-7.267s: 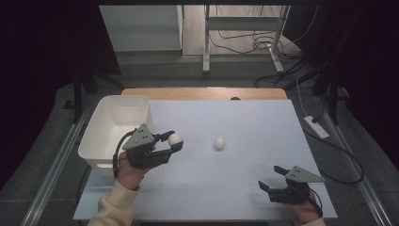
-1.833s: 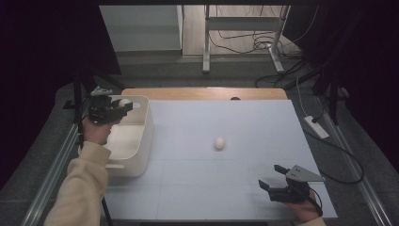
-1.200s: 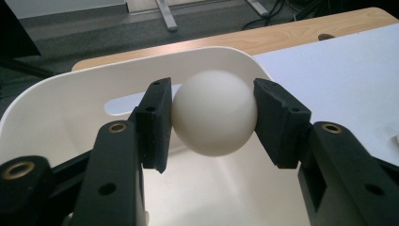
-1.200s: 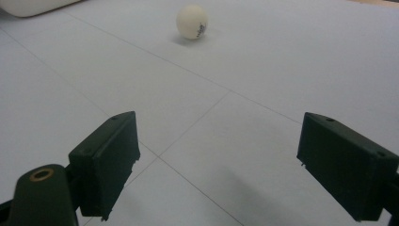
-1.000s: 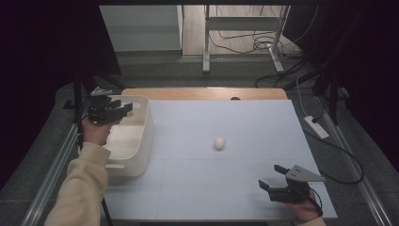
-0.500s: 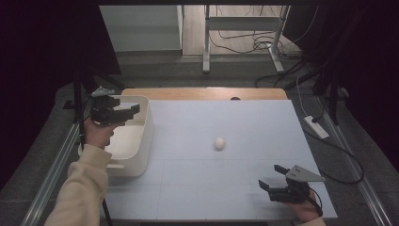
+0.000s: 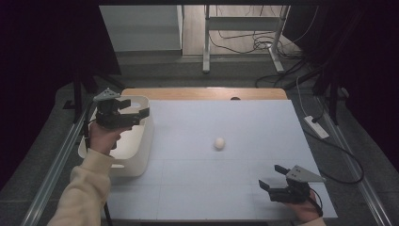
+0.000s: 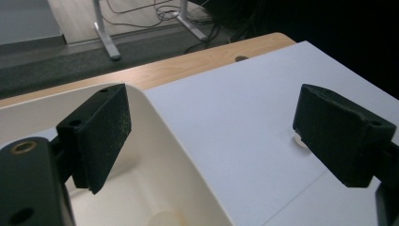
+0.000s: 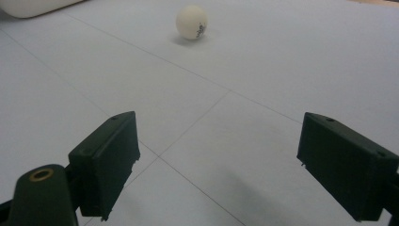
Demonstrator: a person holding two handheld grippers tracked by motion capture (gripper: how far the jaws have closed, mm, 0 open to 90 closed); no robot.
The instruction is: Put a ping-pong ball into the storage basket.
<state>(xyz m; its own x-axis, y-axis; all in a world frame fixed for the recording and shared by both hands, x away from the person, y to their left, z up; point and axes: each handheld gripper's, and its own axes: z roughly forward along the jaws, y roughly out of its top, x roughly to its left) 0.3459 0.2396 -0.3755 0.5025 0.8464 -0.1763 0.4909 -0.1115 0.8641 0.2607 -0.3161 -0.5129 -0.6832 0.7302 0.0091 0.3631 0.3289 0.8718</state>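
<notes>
My left tool (image 7: 123,113) has just spread its jaws wide over the white bin (image 7: 141,155); nothing sits between them, so that ball looks delivered. My right tool (image 7: 275,186) rests wide at the near right. The remaining ball (image 7: 219,143) lies mid-bench, next to fetch.

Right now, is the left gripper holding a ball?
No, the left gripper has its jaws wide apart above the white bin with nothing between them.
</notes>
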